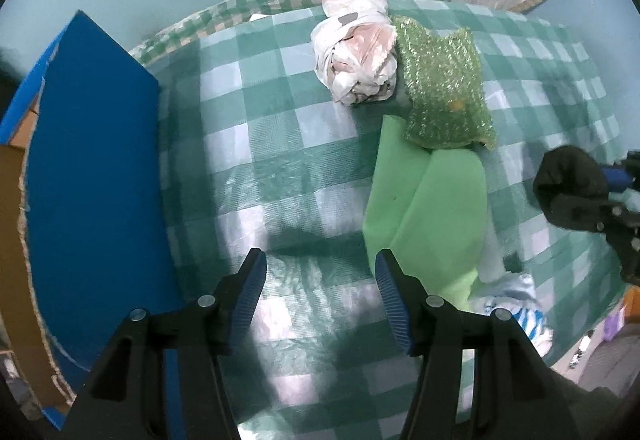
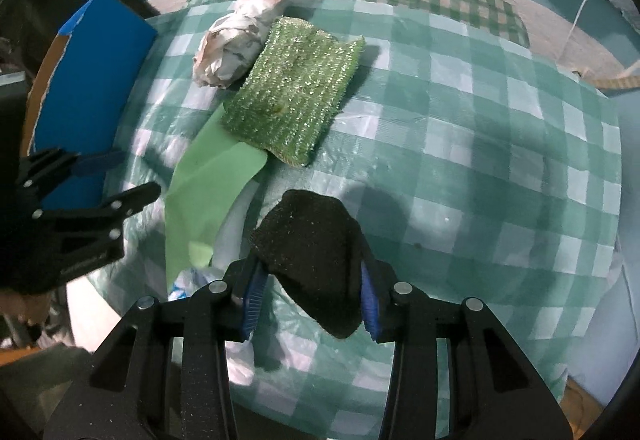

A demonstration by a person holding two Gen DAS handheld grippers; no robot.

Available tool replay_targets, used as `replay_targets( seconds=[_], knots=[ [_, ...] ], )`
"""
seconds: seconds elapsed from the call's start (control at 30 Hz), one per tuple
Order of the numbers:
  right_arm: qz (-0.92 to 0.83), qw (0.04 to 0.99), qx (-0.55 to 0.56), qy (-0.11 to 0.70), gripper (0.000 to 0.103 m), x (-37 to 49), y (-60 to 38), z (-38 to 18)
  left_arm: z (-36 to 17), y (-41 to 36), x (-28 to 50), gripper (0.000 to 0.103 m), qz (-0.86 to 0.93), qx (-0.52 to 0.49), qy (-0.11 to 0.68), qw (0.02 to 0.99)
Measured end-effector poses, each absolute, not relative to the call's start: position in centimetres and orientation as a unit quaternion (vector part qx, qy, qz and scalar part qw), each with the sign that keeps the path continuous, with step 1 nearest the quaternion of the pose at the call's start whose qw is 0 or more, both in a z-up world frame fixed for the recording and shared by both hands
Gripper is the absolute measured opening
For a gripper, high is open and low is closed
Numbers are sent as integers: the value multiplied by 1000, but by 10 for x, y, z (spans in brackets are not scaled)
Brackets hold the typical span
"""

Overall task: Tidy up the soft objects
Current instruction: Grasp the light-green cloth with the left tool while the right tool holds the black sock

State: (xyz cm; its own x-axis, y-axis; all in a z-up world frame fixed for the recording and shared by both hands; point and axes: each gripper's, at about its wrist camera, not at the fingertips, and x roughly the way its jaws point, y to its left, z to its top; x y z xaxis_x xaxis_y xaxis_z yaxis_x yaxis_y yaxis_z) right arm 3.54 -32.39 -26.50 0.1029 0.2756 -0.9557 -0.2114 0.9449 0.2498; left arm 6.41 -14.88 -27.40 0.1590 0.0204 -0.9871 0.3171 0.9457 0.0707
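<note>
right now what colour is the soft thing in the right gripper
Black; the soft pad shows best in the right wrist view.

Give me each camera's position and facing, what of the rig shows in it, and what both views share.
Left wrist: sits on the left gripper, looking forward and down over the checked tablecloth; its own open fingers fill the bottom, and the right gripper shows at the right edge.
Right wrist: sits on the right gripper, looking over the same cloth; its fingers pinch a black sponge, and the left gripper shows at the left edge.
Shared: the glittery green scrubber, crumpled plastic bag, green sheet and blue board.
</note>
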Motion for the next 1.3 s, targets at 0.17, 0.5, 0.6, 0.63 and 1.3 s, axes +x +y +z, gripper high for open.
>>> replay_targets(
  seconds=[0.17,0.5,0.6,0.63,1.3],
  knots=[
    [167,743,23,647,40,33,-326,-262,-265,-140,66,63,-143,65,644,749],
    [170,742,34,647,40,27,-322,-260,-271,-159,62,70,-181,44,665,724],
    [170,743,34,647,40,27,-322,-260,-276,-165,62,70,-178,54,670,719],
    [169,743,36,647,40,27,-322,-259,-278,-166,62,70,-177,58,671,718],
    [162,743,47,648,40,25,-328,-254,-288,-184,42,41,-166,131,651,729]
  ],
)
